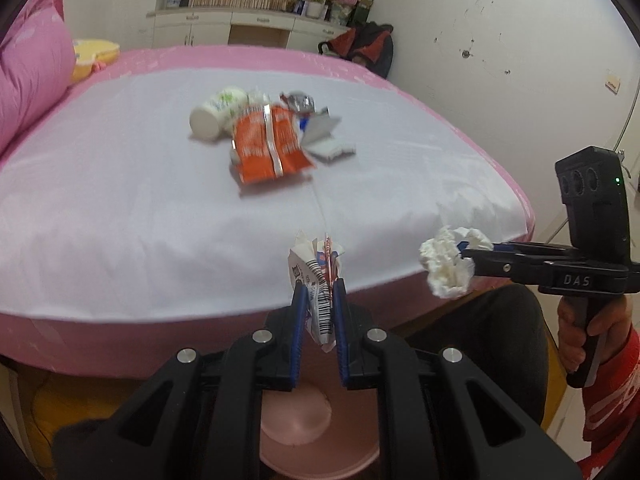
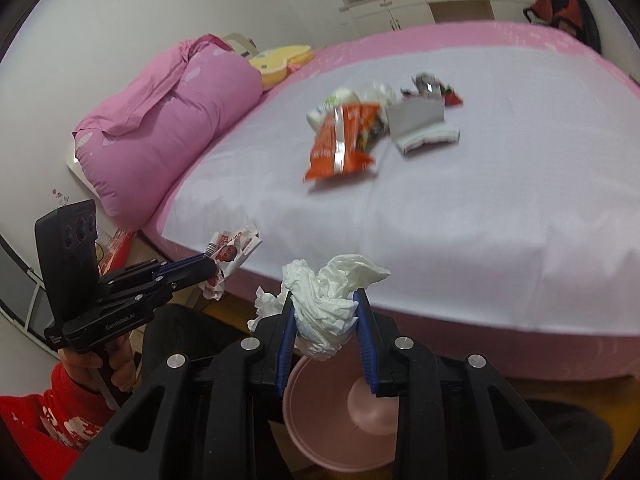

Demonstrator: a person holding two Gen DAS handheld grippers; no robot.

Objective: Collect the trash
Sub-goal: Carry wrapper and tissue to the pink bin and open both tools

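My left gripper [image 1: 319, 286] is shut on a crumpled printed wrapper [image 1: 316, 276], held off the bed's near edge above a pink bin [image 1: 296, 420]. It also shows in the right wrist view [image 2: 210, 266] with the wrapper [image 2: 230, 250]. My right gripper [image 2: 324, 300] is shut on a crumpled white tissue [image 2: 324, 292], also above the pink bin [image 2: 320, 412]. The right gripper [image 1: 466, 254] and tissue [image 1: 450, 266] show in the left wrist view. More trash lies mid-bed: an orange snack bag [image 1: 266, 144], a white bottle [image 1: 216, 114], a grey-white box [image 1: 326, 136] and a foil wrapper [image 1: 300, 102].
The bed has a white sheet [image 1: 140, 200] over a pink cover. A pink duvet [image 2: 168, 120] and a yellow cushion [image 2: 280, 60] lie at its head. Cabinets [image 1: 224, 26] and a dark bag [image 1: 368, 46] stand beyond the bed.
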